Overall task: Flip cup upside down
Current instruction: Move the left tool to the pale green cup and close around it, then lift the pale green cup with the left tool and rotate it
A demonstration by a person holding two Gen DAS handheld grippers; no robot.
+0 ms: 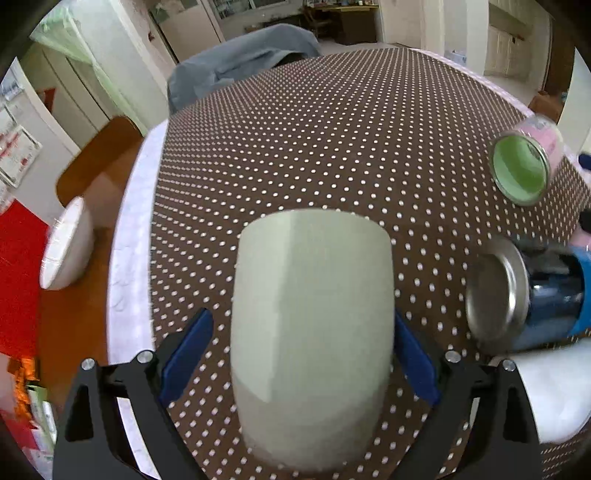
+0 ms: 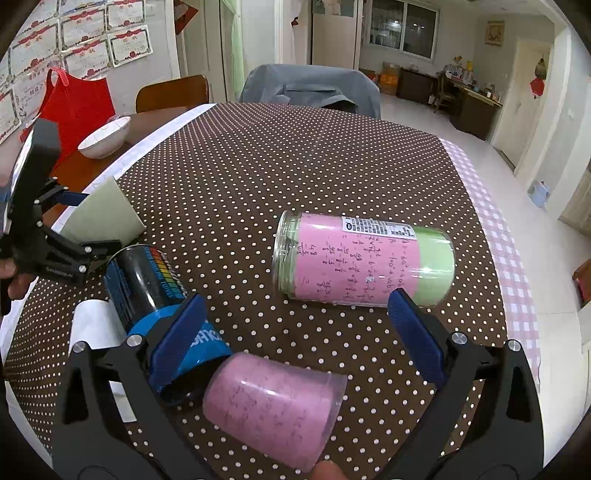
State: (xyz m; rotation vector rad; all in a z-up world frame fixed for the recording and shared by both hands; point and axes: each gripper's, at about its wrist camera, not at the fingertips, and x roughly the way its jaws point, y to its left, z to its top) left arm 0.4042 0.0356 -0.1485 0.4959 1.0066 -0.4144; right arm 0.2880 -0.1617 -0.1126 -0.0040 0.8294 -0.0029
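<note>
Pale tiled floor (image 2: 476, 140), window (image 2: 402, 31), perhaps certificates (image 2: 85, 44) on wall.

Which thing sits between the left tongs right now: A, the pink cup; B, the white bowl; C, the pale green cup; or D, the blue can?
C: the pale green cup fills the gap between the left tongs, blue pads at its sides.

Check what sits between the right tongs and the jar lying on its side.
Nothing but bare dotted cloth. In the right wrist view the open right tongs face the jar across it; the pink cup lies nearer the camera, below the fingertips.
</note>
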